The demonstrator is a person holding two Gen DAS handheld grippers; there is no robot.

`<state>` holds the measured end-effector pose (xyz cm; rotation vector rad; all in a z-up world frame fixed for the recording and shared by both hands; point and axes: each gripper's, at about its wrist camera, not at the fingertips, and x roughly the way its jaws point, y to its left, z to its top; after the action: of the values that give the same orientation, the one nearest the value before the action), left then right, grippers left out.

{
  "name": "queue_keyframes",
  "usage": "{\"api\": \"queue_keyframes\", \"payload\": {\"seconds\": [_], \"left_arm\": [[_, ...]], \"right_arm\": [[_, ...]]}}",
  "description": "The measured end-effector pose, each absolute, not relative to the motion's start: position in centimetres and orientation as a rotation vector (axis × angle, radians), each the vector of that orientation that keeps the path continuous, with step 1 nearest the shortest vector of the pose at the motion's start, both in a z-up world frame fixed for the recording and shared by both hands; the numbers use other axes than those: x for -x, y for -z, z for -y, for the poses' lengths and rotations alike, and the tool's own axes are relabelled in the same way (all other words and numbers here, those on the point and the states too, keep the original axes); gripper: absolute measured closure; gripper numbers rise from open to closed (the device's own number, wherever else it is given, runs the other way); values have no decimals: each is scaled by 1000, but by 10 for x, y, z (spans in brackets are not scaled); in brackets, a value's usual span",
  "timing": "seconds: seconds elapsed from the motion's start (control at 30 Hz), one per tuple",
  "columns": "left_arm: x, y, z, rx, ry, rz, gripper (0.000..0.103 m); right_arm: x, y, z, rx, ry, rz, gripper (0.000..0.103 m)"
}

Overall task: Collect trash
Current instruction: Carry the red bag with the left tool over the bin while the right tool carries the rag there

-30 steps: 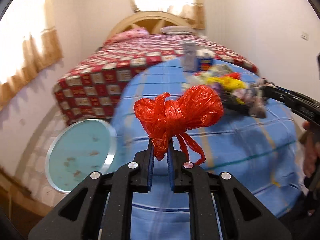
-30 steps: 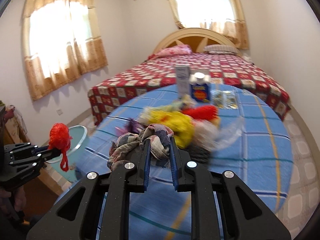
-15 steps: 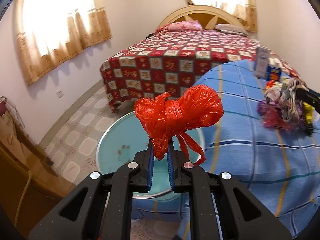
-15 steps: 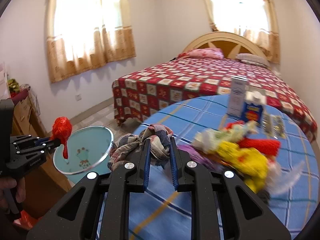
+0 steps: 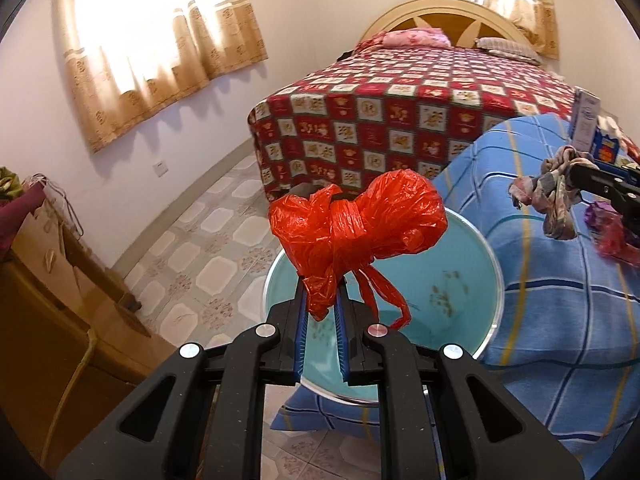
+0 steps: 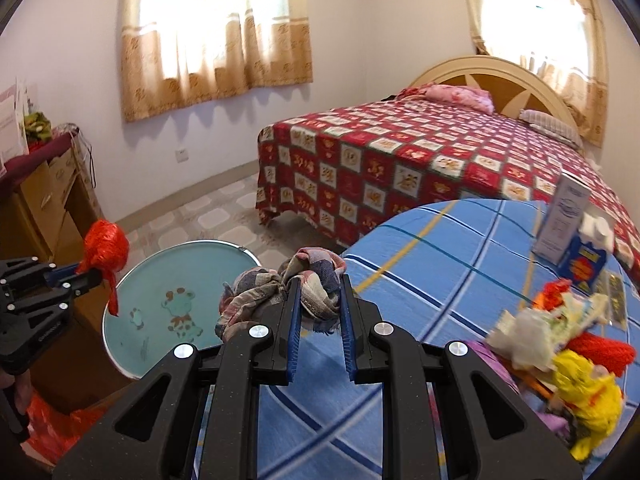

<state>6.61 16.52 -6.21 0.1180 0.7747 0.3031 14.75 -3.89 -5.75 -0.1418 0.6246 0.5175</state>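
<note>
Both grippers' fingers pinch trash, red bag [image 5: 356, 226] left, rag [image 6: 280, 292] right, above blue-clothed table [image 6: 460, 264].

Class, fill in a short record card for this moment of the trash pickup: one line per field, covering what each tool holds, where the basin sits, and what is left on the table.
Left tool: shut on red plastic bag, held above the basin
Right tool: shut on plaid rag, near the table edge
Basin: turquoise, cartoon print inside, on the floor beside the table
Table: blue checked cloth
Left on table: pile of wrappers, blue carton, white box
Background: bed with red patterned cover
</note>
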Motion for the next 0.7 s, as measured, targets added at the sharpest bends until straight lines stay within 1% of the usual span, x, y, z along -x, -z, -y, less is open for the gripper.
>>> {"api": "queue_keyframes", "payload": {"seconds": [0.3,0.7], "left_arm": [[-71,69,-185,-112,-359,-804,90],[-73,73,-188,-108,-363,-814,88]], "right_arm": [[-164,69,7,184,-550,-653,84],[-167,79,-20,220,-592,-680,84]]}}
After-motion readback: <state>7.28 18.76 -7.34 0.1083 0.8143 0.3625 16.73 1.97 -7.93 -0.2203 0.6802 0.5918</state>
